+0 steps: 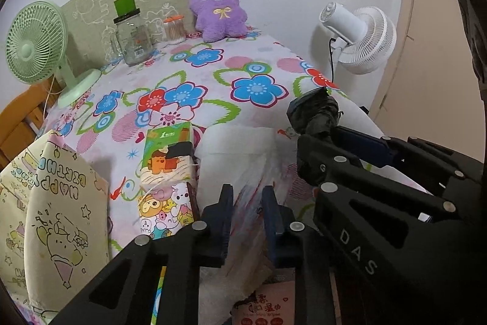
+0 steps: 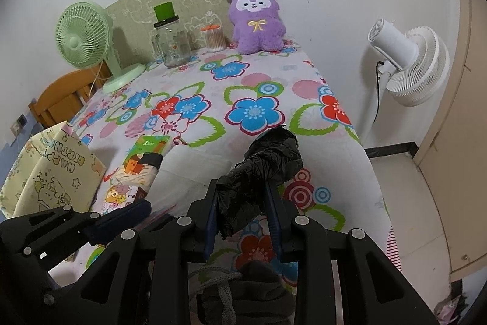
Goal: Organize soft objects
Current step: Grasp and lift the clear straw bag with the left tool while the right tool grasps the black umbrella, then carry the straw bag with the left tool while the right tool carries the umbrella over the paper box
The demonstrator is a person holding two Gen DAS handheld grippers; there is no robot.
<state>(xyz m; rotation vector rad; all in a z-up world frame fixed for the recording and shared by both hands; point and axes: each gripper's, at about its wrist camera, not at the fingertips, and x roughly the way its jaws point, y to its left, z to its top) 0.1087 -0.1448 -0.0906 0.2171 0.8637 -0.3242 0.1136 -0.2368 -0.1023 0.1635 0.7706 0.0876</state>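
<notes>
Your left gripper (image 1: 247, 213) is closed down on the white plastic pack (image 1: 240, 160) that lies on the flowered tablecloth (image 1: 258, 63), its dark blue pads pinching the near, crinkled end of the film. That grip looks meant to steady or lift the pack, since the thin wrapper gives little else to catch.

Your right gripper (image 2: 243, 203) is clamped on the black rolled bundle (image 2: 268, 160), which looks like crumpled plastic bags, and holds it just right of the white pack, above the cloth, with most of the roll sticking out past the fingertips. Gripping it low on the roll probably keeps it from unrolling.

Just left of the white pack lies a green tissue packet (image 1: 167, 154), with a cartoon-printed packet (image 1: 164, 212) on its near side. Further left of the pack stands the yellow birthday gift bag (image 1: 57, 203), its mouth gaping; I judge that it is where the soft things are to go.

Well beyond the white pack, by the wall, sits the purple plush toy (image 1: 217, 11), untouched.
</notes>
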